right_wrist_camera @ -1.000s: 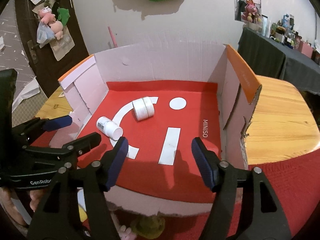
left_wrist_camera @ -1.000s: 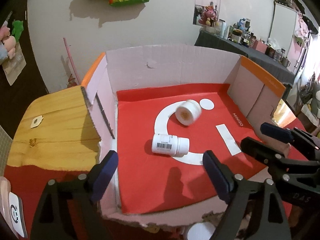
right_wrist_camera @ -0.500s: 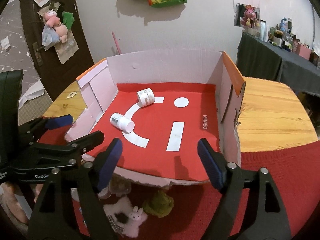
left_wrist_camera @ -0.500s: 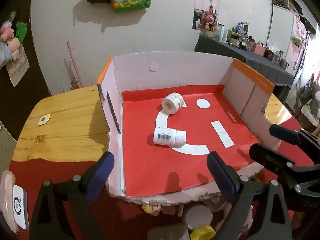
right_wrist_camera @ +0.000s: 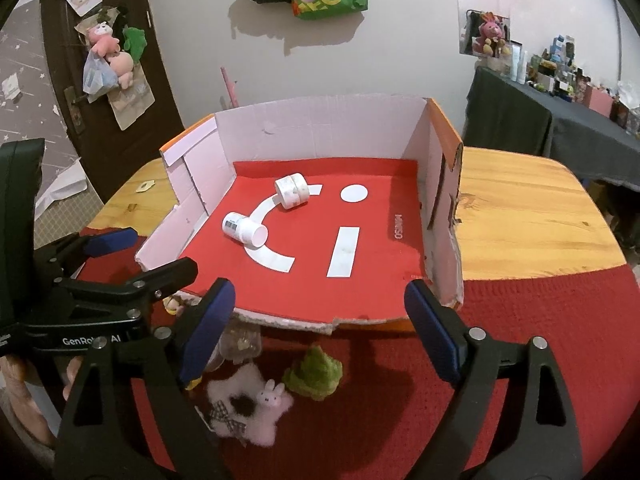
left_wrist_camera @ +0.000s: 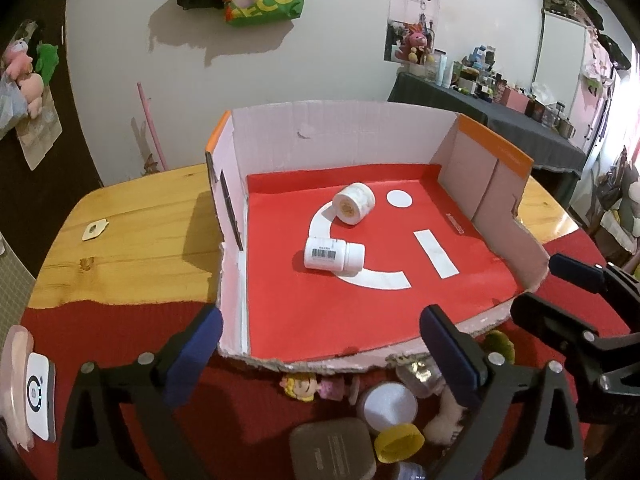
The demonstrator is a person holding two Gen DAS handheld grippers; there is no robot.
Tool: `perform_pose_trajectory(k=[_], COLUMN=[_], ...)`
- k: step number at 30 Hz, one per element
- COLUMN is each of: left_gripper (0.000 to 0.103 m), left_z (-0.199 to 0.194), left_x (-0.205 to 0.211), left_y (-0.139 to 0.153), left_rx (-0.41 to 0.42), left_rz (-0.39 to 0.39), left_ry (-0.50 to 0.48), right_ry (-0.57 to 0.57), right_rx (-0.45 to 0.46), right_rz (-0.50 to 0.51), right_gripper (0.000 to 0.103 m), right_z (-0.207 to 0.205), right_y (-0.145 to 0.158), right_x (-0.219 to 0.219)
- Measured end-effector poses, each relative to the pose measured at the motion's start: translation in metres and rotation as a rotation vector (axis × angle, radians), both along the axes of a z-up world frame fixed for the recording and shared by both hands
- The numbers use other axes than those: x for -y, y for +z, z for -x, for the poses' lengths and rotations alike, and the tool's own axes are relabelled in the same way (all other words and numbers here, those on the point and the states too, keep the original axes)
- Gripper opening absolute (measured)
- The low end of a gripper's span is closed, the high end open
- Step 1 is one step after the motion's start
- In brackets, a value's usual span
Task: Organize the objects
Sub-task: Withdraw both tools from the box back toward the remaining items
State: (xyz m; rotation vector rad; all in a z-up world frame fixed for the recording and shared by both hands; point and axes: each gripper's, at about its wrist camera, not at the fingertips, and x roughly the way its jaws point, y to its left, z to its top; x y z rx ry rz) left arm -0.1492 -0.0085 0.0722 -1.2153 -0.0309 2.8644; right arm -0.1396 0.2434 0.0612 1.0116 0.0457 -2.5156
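Note:
An open cardboard box [left_wrist_camera: 340,136] [right_wrist_camera: 320,128] with a red floor holds a white bottle [left_wrist_camera: 334,255] [right_wrist_camera: 244,230] lying on its side and a white jar [left_wrist_camera: 354,203] [right_wrist_camera: 292,191] tipped over behind it. My left gripper [left_wrist_camera: 320,344] [right_wrist_camera: 148,256] hovers at the box's torn front edge, jaws opening, nothing between them. Beside it, my right gripper [right_wrist_camera: 320,312] [left_wrist_camera: 556,292] is also opening, with nothing in it. In front of the box lie a pink plush bunny [right_wrist_camera: 256,404], a green plush [right_wrist_camera: 314,372], a white-lidded jar [left_wrist_camera: 390,404], a brown case [left_wrist_camera: 332,452] and a yellow cap [left_wrist_camera: 400,442].
The box stands on a wooden table [left_wrist_camera: 132,240] whose near part is covered by a red cloth [right_wrist_camera: 540,320]. A small doll [left_wrist_camera: 302,386] lies under the box's front edge. A white device [left_wrist_camera: 38,400] sits at the far left. A person's hand [right_wrist_camera: 12,392] holds the left gripper.
Both grippers have drawn back from the box and opened wider. The white jar rolled toward the back of the box. The loose items in front of the box came into view.

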Motion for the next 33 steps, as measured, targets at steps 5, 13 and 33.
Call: perform_pose_trajectory(k=[5, 13, 33], left_gripper=[0.103, 0.103, 0.103], left_z=[-0.007, -0.018, -0.044], left_x=[-0.003, 0.001, 0.004], left_y=[-0.002, -0.006, -0.008], left_rx=[-0.001, 0.014, -0.008], left_rz=[0.009, -0.019, -0.008], left_ry=[-0.001, 0.010, 0.016], right_ry=[-0.008, -0.013, 0.001], right_rx=[0.004, 0.007, -0.010], right_rz=[0.011, 0.017, 0.002], right_gripper=[0.096, 0.097, 0.097], right_z=[-0.005, -0.015, -0.041], right_y=[-0.002, -0.004, -0.006], right_x=[-0.004, -0.008, -0.005])
